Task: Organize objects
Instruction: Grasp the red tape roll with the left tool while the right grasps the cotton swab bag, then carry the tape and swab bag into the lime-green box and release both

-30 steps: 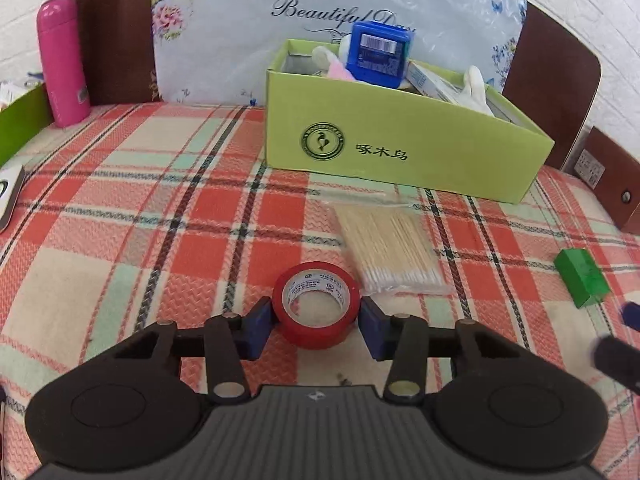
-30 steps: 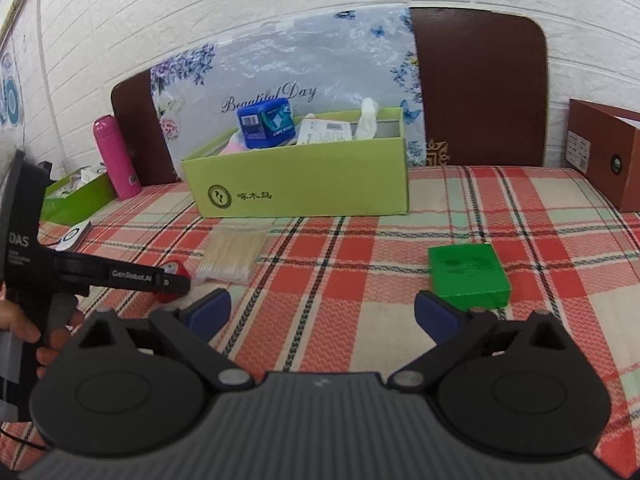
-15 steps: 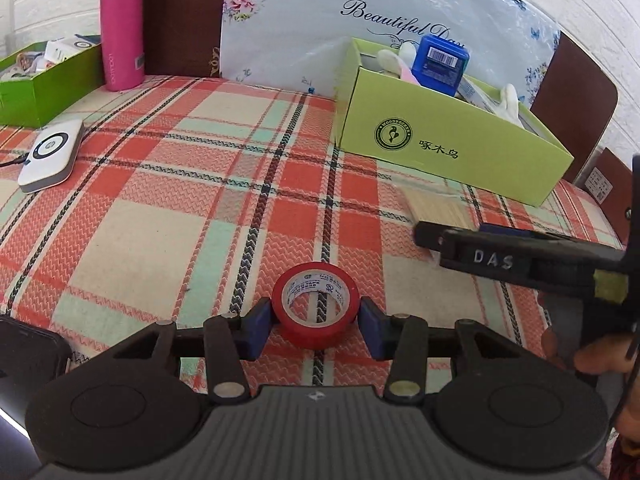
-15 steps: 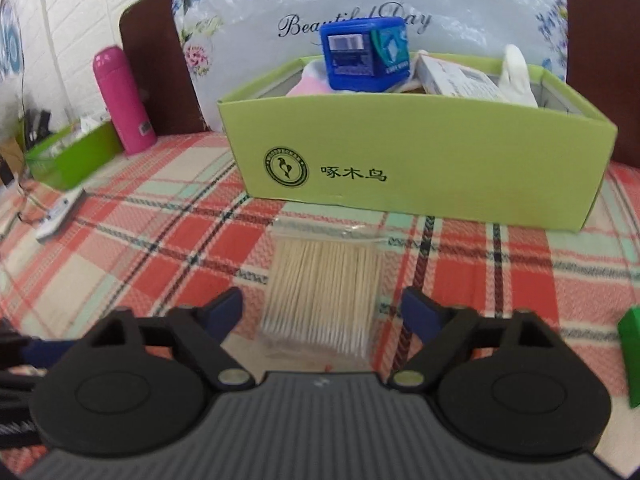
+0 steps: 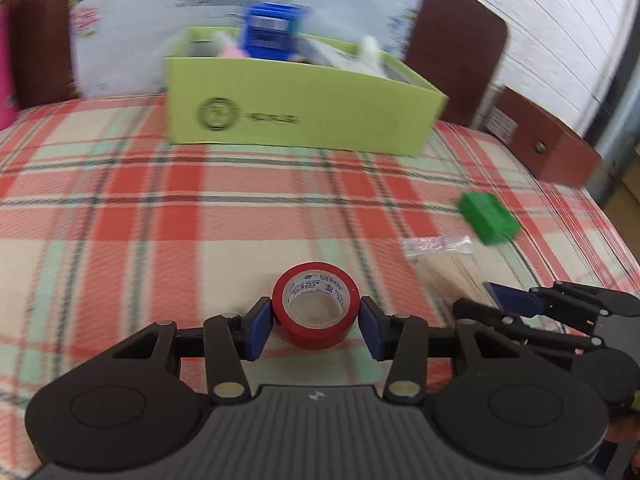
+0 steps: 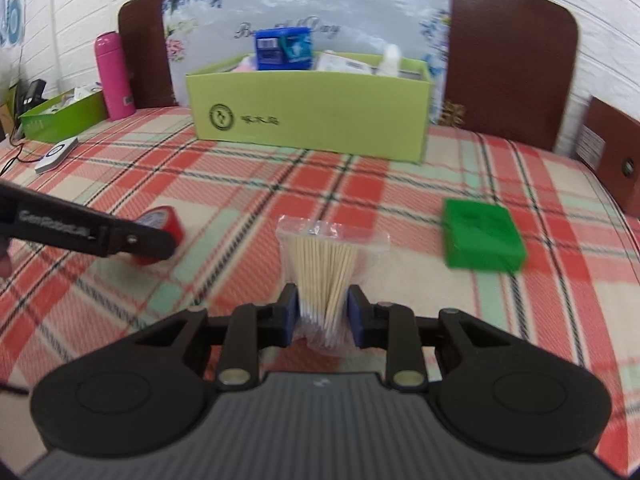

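Observation:
My left gripper (image 5: 314, 326) is shut on a red tape roll (image 5: 316, 306), its blue pads against both sides. The roll also shows in the right wrist view (image 6: 160, 224), half hidden behind the left gripper. My right gripper (image 6: 323, 314) is shut on a clear bag of cotton swabs (image 6: 328, 264) and pinches its near end. The light green cardboard box (image 6: 312, 116) holding several items stands at the back of the plaid bed; it also shows in the left wrist view (image 5: 296, 108). A green block (image 6: 482, 236) lies to the right.
A pink bottle (image 6: 114, 76) and a second green box (image 6: 60, 116) stand at the back left, with a white device (image 6: 56, 154) beside them. A brown box (image 6: 612, 160) sits at the right edge. A brown headboard and floral bag are behind the box.
My right gripper has shut on the swab bag and lifted its near end. My left gripper, still holding the tape roll, has swung to face the box.

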Motion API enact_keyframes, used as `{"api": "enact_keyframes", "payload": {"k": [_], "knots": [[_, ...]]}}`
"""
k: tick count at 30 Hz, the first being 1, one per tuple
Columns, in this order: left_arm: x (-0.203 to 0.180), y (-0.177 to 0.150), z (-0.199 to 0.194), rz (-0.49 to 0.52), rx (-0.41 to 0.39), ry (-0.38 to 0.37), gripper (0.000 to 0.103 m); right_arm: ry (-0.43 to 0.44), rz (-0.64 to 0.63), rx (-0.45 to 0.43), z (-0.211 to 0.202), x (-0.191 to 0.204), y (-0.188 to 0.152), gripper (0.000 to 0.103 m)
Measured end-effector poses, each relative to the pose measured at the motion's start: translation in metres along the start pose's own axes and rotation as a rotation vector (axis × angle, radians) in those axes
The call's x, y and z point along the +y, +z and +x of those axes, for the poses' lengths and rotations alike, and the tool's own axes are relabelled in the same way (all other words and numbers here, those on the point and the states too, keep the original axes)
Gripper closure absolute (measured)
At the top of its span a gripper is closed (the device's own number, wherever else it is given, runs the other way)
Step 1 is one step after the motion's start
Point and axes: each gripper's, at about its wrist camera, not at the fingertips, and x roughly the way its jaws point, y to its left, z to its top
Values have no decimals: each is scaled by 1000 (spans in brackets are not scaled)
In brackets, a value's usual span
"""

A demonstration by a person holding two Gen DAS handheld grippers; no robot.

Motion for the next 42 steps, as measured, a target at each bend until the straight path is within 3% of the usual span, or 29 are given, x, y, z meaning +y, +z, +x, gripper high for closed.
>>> {"api": "enact_keyframes", "payload": {"k": [3,6,13,15,22,29,34,42], "knots": [[-22,-1,12,62,-1,51,53,-2,37,-11,-11,-7,-8,59],[-27,-2,13,85,3,79,45,-1,43,-17,-12,-10,-9,59],[-18,0,11,32,10,70,46,18,31,-23,-2,-1,-7,58],[-19,0,11,38,10,61,54,12,15,-14,1,1,-7,72],[-21,13,0,13,-28,15,54,51,19,-39,-6,-2,6,79],[-30,77,-28,34,-178,-30,54,39,28,-183,-14,-21,63,79],[-46,137,-32,86,-289,-16,54,-1,21,-295,-5,-34,117,79],[-46,206,6,95,-329,43,54,-50,37,-338,47,-54,179,79]]}}
